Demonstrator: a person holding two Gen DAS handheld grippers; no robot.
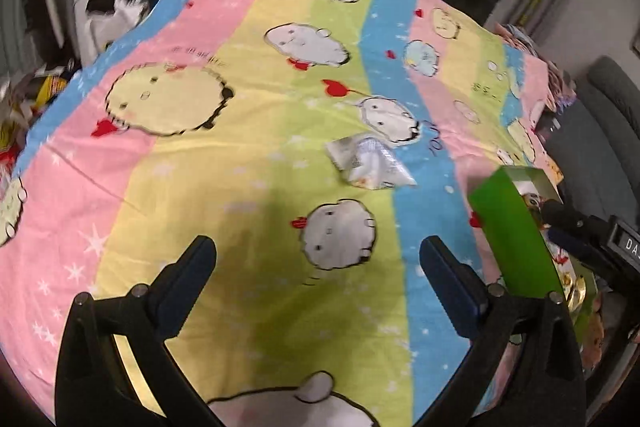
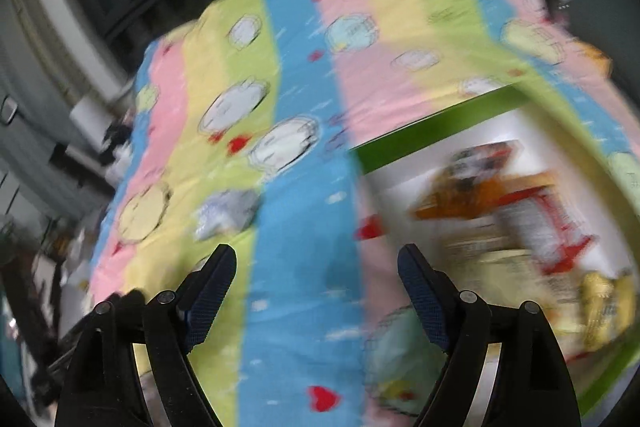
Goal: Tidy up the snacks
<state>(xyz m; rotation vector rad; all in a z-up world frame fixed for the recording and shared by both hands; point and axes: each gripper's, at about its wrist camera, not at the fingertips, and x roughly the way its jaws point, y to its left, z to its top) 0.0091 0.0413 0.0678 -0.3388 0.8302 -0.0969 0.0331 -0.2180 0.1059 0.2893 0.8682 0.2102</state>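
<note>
Snacks sit in two places on a bench covered by a striped cartoon cloth: a single clear, silvery snack packet lies alone on the yellow-green stripe near the middle, and several more wrappers, too blurred to read, lie inside a green box with a white interior at the cloth's right edge. In the left wrist view the left tool hangs over bare cloth with its jaws spread wide and nothing between them; the packet lies beyond its tips, apart from both fingers. The right tool is also spread, its jaws empty above the blue stripe, with the green box just to its right and the packet off to its left. Clutter shows past the bench's left edge.
</note>
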